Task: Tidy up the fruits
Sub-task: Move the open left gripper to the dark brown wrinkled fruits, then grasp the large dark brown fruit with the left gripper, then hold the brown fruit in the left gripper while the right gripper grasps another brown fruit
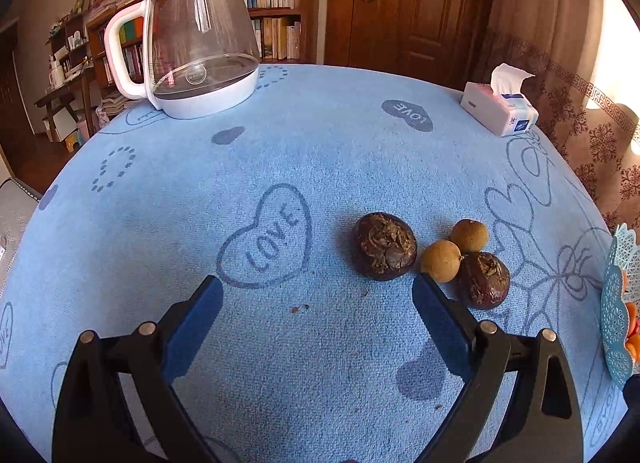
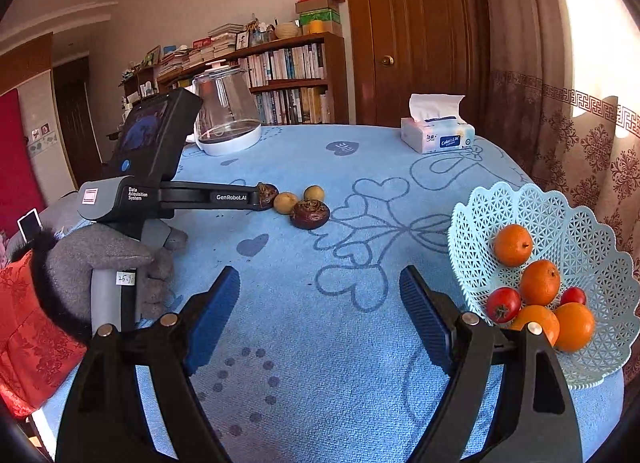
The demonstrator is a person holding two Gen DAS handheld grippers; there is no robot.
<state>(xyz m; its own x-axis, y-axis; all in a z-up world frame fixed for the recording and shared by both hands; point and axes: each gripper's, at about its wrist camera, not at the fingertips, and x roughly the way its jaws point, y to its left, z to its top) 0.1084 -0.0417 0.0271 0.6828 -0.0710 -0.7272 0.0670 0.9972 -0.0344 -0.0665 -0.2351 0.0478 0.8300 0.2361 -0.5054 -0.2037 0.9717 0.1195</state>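
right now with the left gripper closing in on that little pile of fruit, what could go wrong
The four loose fruits sit bunched and touching, so the open left gripper may nudge a tan round fruit while taking the larger dark fruit, and round fruit could roll across the blue cloth.

The basket already holds oranges and small red fruits piled at its low side by the table edge; another fruit dropped in could knock one out.

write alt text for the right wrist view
A pale blue lattice basket at the right holds oranges and small red fruits. On the blue cloth beyond the open right gripper, the left gripper, held in a grey-gloved hand, reaches toward two dark brown fruits and two tan ones.
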